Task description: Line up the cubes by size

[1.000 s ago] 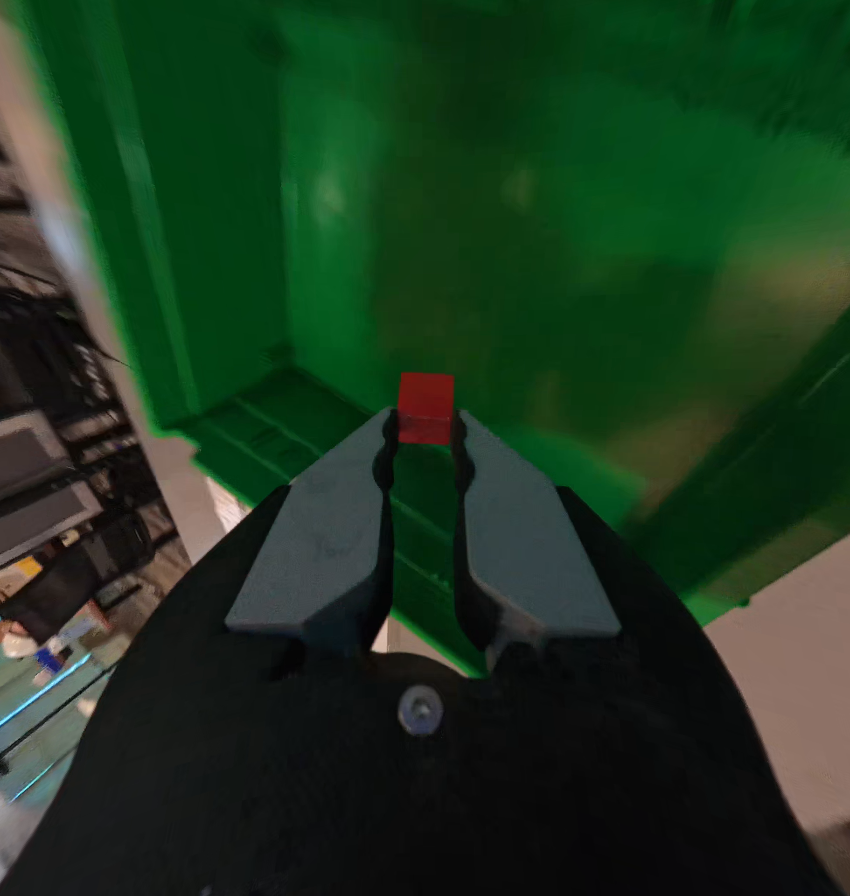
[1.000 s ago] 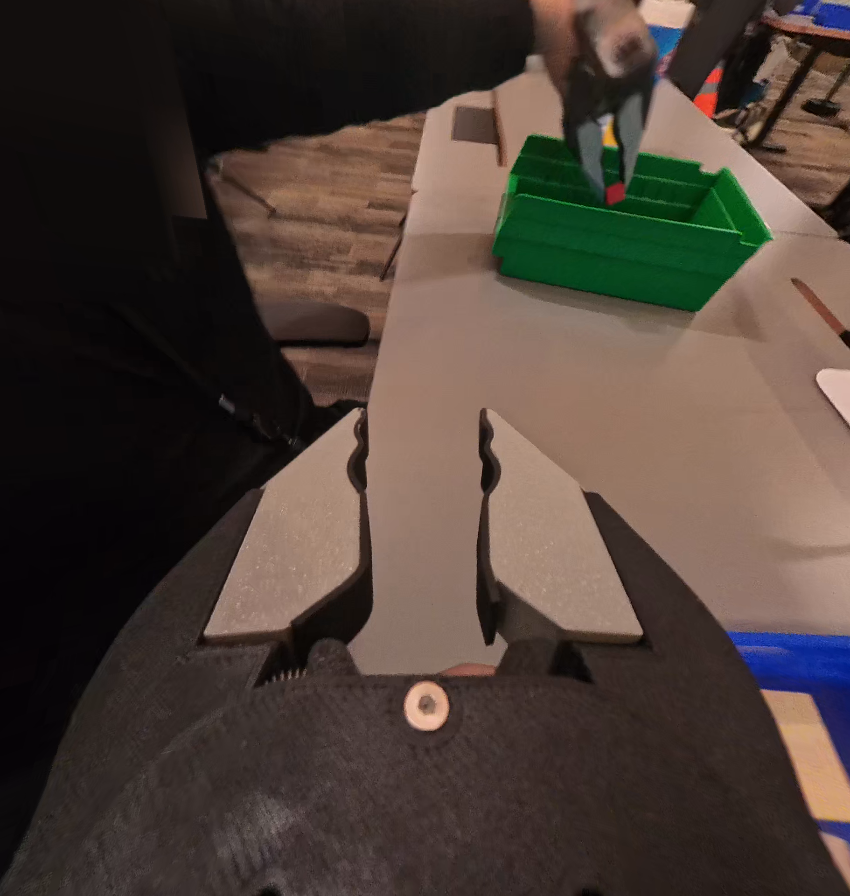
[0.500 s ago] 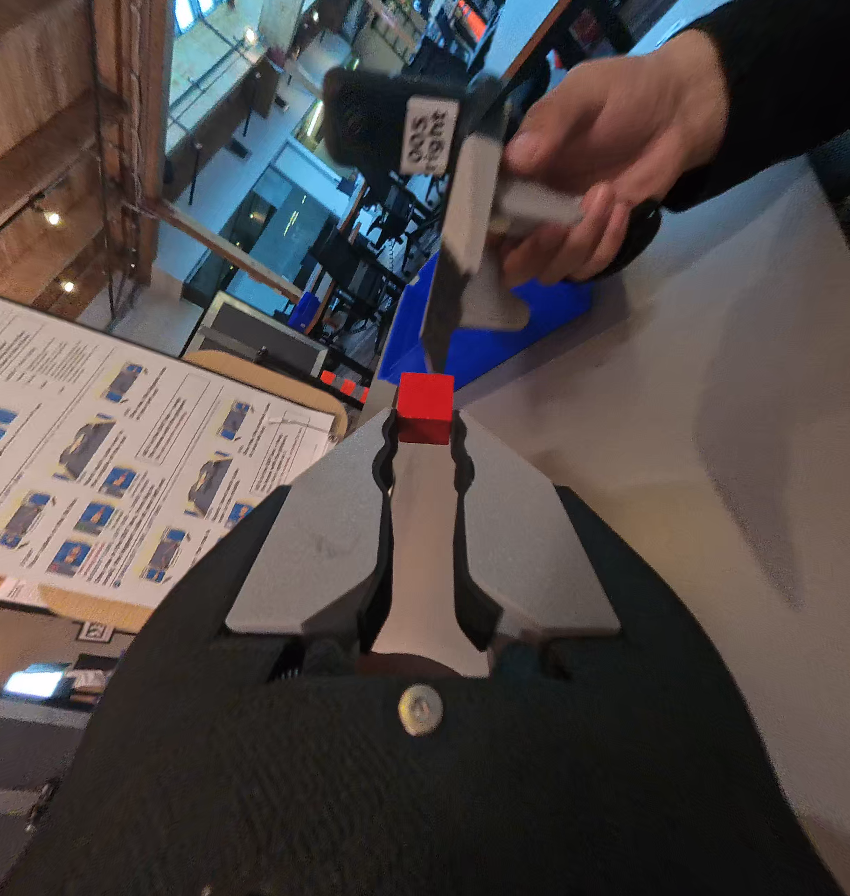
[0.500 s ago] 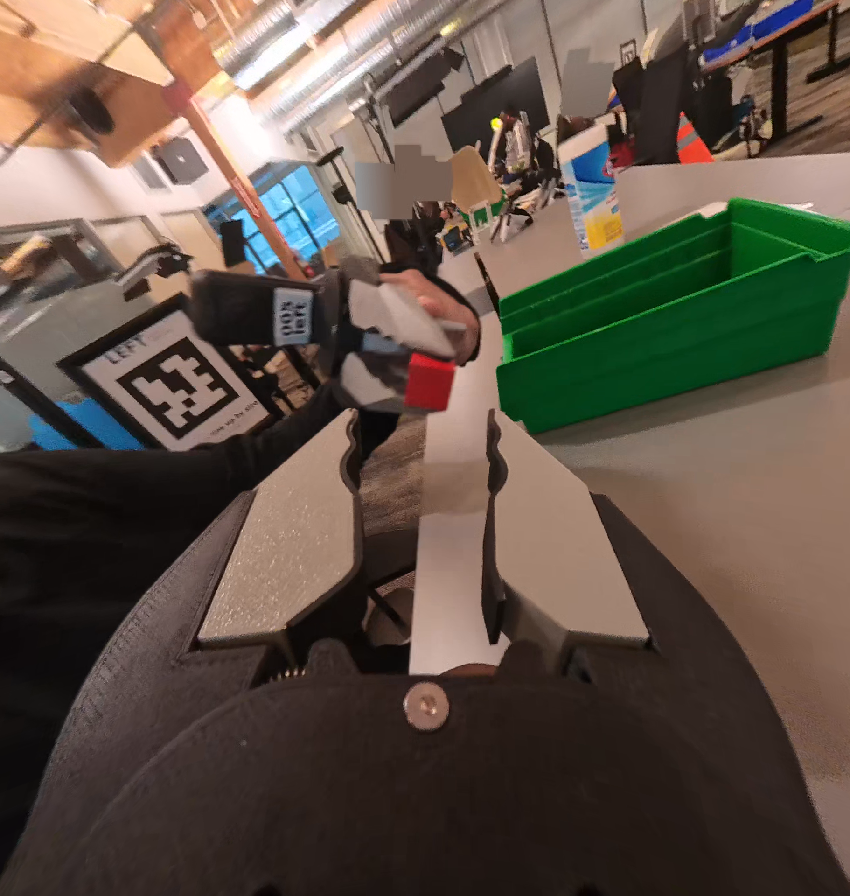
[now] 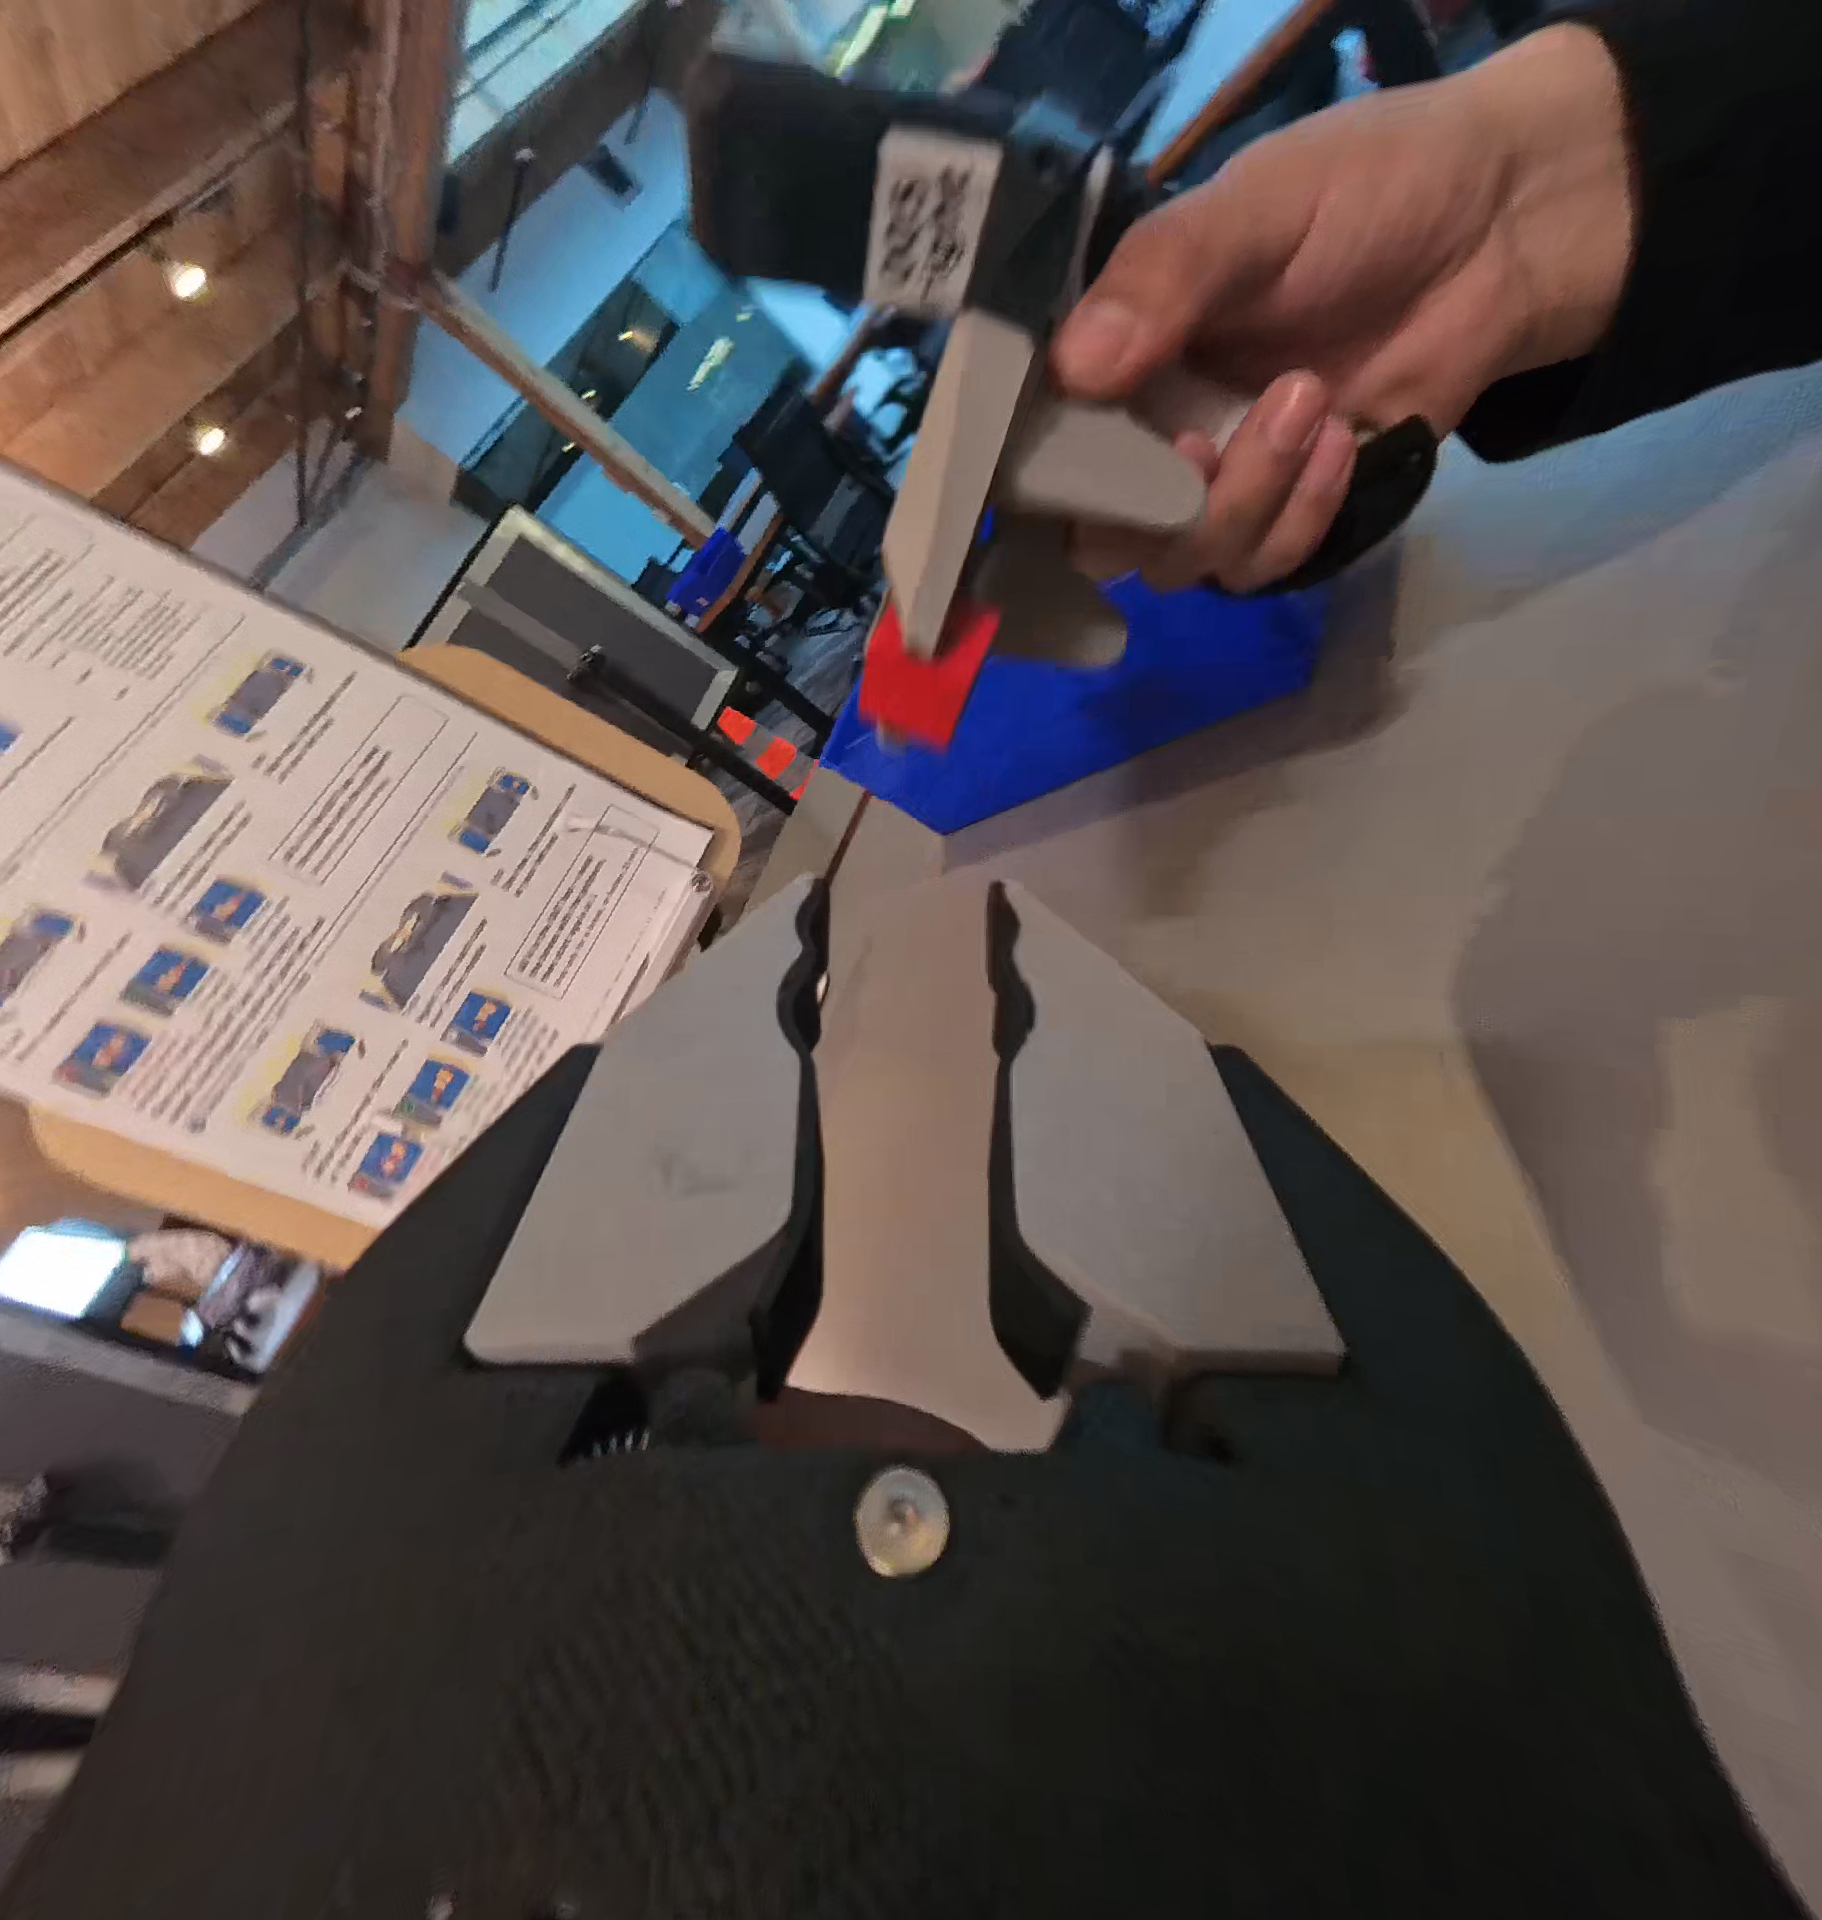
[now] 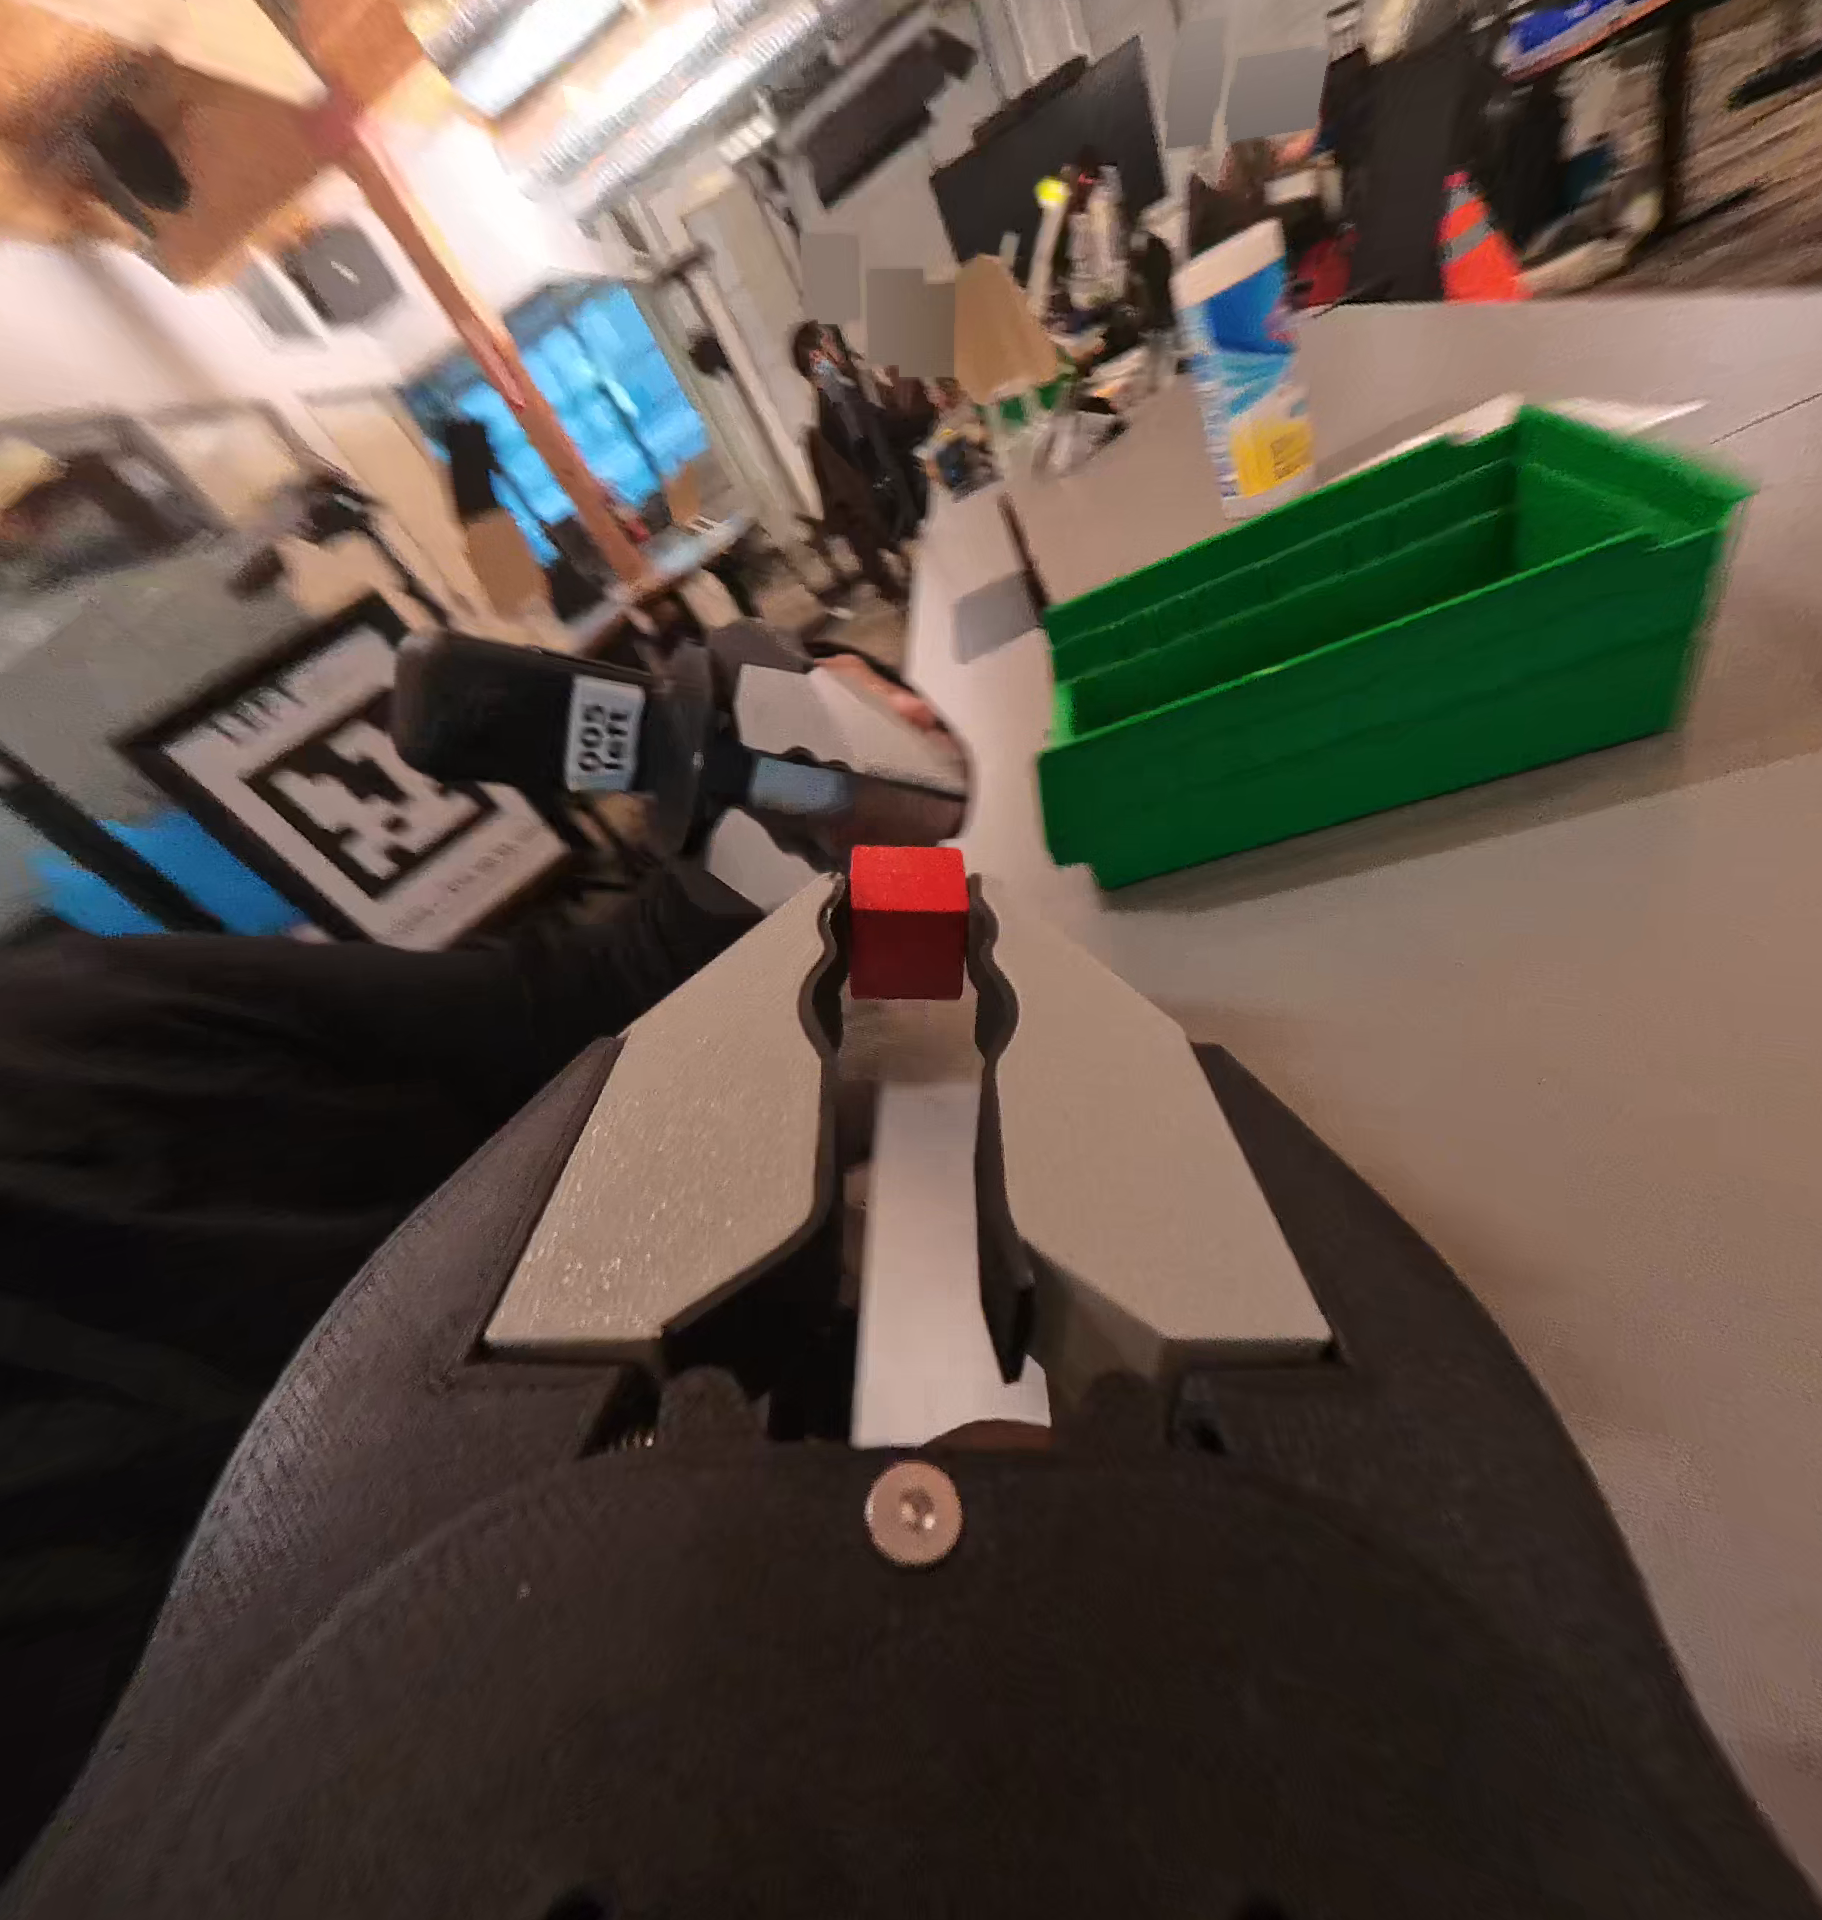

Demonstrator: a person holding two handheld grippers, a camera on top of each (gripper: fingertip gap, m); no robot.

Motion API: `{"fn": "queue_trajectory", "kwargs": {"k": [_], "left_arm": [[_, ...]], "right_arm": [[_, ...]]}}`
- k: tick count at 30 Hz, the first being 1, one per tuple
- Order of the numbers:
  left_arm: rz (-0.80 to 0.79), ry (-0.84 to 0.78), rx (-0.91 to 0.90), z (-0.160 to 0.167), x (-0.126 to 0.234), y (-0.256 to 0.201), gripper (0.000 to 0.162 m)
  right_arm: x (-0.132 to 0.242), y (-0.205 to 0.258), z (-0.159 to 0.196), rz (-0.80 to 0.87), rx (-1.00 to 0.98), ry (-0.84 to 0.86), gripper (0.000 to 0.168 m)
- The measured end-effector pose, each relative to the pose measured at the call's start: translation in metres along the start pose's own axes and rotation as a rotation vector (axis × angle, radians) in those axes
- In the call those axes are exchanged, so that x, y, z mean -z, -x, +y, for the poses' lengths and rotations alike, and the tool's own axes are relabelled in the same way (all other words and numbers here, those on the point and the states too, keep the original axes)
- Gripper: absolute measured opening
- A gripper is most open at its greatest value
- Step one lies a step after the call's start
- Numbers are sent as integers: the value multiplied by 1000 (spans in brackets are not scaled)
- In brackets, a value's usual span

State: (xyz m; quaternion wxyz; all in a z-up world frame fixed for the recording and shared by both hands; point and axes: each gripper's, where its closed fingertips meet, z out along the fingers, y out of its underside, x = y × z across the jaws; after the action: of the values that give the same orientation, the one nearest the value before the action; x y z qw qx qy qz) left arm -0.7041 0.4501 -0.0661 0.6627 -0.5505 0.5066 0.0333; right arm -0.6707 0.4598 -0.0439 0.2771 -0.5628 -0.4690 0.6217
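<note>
My right gripper (image 6: 907, 909) is shut on a small red cube (image 6: 907, 920); both pads press its sides and hold it in the air above the grey table (image 6: 1458, 1091). In the left wrist view the same red cube (image 5: 922, 681) sits between the right gripper's fingers (image 5: 938, 520), held by a hand (image 5: 1354, 260). My left gripper (image 5: 902, 914) is open and empty, a short way back from the cube. It also shows in the right wrist view (image 6: 782, 784), just behind the cube.
A green bin (image 6: 1385, 665) stands on the table at the right. A blue bin (image 5: 1094, 717) lies beyond the cube. A printed instruction sheet on a board (image 5: 263, 831) stands at the left. A wipes canister (image 6: 1245, 384) stands behind the green bin.
The red cube passed from my left gripper to my right one. The right jaws closed on it, the left jaws opened and drew back. Earlier the left gripper carried the cube from the green bin.
</note>
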Motion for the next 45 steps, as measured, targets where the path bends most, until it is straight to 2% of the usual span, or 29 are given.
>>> {"fn": "queue_trajectory", "kwargs": {"k": [3,7,10,12,17,27,33,37,41,45], "left_arm": [[-53,-18,162,4,15,-8,16],[-47,31,305,34,30,-41,7],[-32,63,352,55,33,-63,8],[-34,86,407,66,29,-70,8],[-18,97,445,72,20,-78,8],[9,106,436,72,24,-83,10],[6,92,450,72,28,-81,10],[8,91,443,73,28,-81,10],[7,94,440,74,28,-81,10],[15,87,456,73,30,-81,10]], "right_arm": [[75,-17,-11,238,201,153,19],[217,-77,2,720,381,483,19],[288,-111,44,844,325,754,19],[312,-131,72,864,311,930,20],[333,-166,122,809,318,1294,20],[327,-186,144,639,340,1436,20],[325,-187,156,578,303,1486,20],[329,-194,162,607,293,1503,24],[326,-191,154,624,286,1425,31],[318,-178,135,613,272,1292,31]]}}
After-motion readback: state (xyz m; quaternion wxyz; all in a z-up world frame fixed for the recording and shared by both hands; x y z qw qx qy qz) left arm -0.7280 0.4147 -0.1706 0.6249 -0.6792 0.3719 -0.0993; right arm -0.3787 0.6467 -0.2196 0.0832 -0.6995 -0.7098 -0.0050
